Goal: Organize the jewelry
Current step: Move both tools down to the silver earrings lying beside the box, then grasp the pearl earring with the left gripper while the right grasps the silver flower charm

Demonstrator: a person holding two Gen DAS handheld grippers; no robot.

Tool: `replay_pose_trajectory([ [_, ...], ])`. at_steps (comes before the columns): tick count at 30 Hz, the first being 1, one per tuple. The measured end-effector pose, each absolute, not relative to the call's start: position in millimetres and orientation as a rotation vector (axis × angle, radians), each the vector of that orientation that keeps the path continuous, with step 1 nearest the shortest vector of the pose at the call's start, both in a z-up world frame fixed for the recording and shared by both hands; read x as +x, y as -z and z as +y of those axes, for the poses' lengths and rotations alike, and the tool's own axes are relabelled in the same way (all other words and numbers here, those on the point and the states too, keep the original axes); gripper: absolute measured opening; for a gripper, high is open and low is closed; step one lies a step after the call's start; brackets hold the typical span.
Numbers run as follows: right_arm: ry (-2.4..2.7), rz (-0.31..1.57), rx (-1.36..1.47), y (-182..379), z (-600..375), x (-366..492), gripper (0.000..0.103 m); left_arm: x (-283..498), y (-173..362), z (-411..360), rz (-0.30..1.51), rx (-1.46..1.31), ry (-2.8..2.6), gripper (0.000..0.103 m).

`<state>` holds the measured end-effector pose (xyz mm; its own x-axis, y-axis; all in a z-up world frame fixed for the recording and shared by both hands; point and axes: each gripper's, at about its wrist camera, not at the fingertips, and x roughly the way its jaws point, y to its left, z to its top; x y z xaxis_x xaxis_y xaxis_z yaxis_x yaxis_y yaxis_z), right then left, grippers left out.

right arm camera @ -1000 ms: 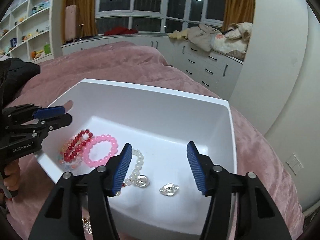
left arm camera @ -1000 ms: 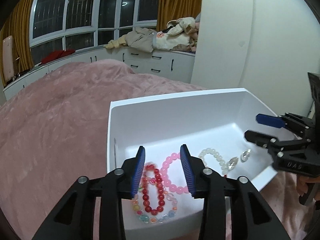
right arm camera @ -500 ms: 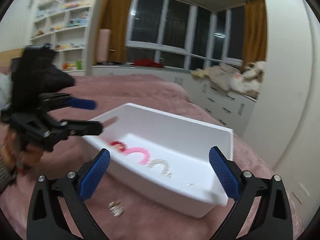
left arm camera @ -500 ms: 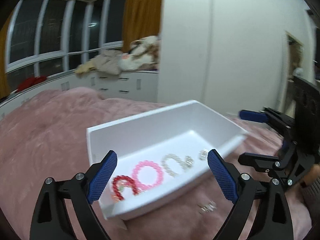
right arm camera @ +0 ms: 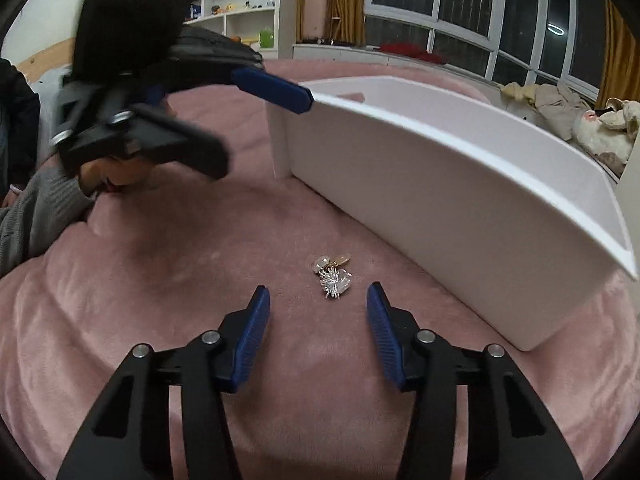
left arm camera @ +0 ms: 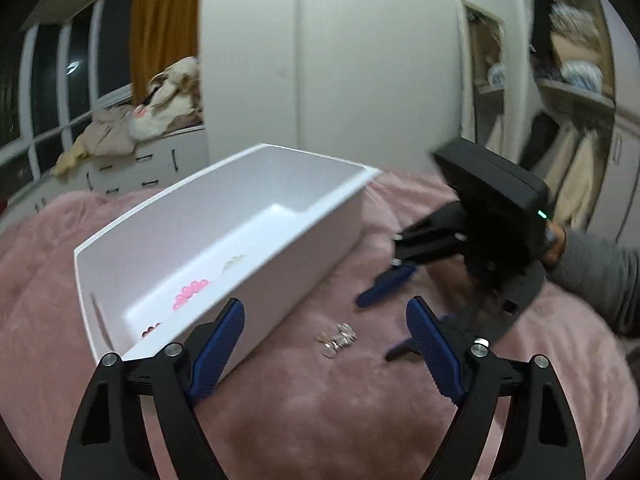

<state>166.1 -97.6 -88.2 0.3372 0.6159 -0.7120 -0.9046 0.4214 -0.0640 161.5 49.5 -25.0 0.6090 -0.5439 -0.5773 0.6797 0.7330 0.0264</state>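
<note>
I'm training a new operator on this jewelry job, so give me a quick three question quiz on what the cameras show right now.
1. True or false: the small silver jewelry cluster lies inside the white bin.
2. Multiple choice: the right gripper is A) shut on a bracelet, B) open and empty, C) out of view.
3. Fill in: the bracelet showing best inside the bin in the left wrist view is ____ in colour.

Key: 1 false, it lies on the pink blanket beside the bin. 2 B. 3 pink, the pink bead bracelet.
</note>
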Motion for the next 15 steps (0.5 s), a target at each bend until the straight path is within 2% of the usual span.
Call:
replay_pose_trajectory([
  [4,-1.043,0.703,-0.509,98.8,-84.1,179.9,0.043,158.4,51.3,23.2,0.646,0.378,0.746,0.082],
  [8,-1.022,0.724,-0.465,106.4,-83.9,192.7,0.021,166.7,79.0,7.7,0.722,0.451,0.719,0.078],
  [12,-1.031,0.712,-0.367,105.4,-102.9,199.4,0.020,167.1,91.2,-3.3,0.724,0.477,0.720,0.078],
  [15,-1.034,0.689,-0.298,100.6,-118.7,202.5,0.019,167.2,92.6,-3.5,0.716,0.461,0.723,0.071],
])
